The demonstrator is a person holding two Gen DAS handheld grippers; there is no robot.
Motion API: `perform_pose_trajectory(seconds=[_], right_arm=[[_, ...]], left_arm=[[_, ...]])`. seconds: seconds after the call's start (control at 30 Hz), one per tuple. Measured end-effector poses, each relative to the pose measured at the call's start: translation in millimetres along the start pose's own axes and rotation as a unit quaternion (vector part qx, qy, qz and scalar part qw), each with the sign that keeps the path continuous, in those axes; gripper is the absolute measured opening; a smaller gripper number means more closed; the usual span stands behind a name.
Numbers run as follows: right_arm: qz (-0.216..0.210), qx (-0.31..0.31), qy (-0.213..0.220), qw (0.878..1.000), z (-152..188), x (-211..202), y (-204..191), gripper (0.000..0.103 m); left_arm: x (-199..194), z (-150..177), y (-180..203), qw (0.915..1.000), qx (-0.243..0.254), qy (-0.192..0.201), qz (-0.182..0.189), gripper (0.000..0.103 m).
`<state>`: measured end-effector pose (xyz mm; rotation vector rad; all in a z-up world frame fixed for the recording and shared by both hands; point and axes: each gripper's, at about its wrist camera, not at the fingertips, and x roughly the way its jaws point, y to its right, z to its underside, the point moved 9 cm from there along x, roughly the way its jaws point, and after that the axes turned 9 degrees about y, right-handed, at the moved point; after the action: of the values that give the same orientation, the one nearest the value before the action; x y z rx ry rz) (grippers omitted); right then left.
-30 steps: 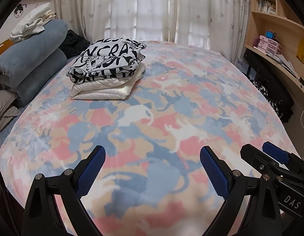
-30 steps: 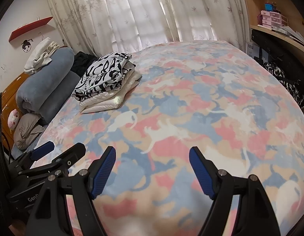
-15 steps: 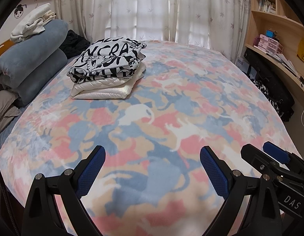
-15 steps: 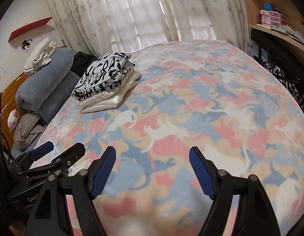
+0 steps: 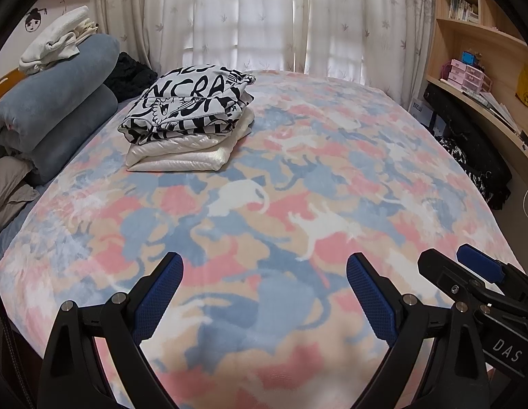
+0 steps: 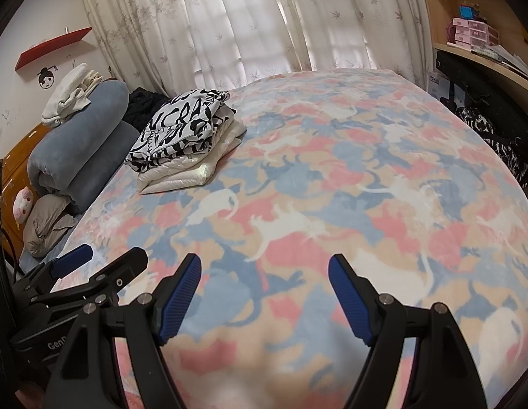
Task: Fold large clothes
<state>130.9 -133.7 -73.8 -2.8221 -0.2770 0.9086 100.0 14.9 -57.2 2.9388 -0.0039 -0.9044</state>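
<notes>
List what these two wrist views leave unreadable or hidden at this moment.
- White folded garment: left wrist view, mostly covered by the black-and-white printed garment; its type is unclear.
- Printed lettering: folds cut it off in both views.
- Black item: right wrist view, hidden behind the rolled blue blanket.
- Shelf books: left wrist view, too small.

two folded garments (image 5: 189, 126), two grippers (image 5: 264, 293)

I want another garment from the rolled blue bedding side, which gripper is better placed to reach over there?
Probably the left gripper: it sits on the side of the rolled blue bedding and folded stack. Both are open and empty.
</notes>
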Motion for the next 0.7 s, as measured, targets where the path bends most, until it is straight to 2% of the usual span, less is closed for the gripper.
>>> perform_pose_trajectory(seconds=[0.7], right_arm=[[0.001, -0.001, 0.001, 1.000, 4.2, -1.2, -1.2, 0.077]], left_arm=[[-1.7, 1.4, -2.0, 1.0000, 0.001, 0.000, -0.001, 0.095]])
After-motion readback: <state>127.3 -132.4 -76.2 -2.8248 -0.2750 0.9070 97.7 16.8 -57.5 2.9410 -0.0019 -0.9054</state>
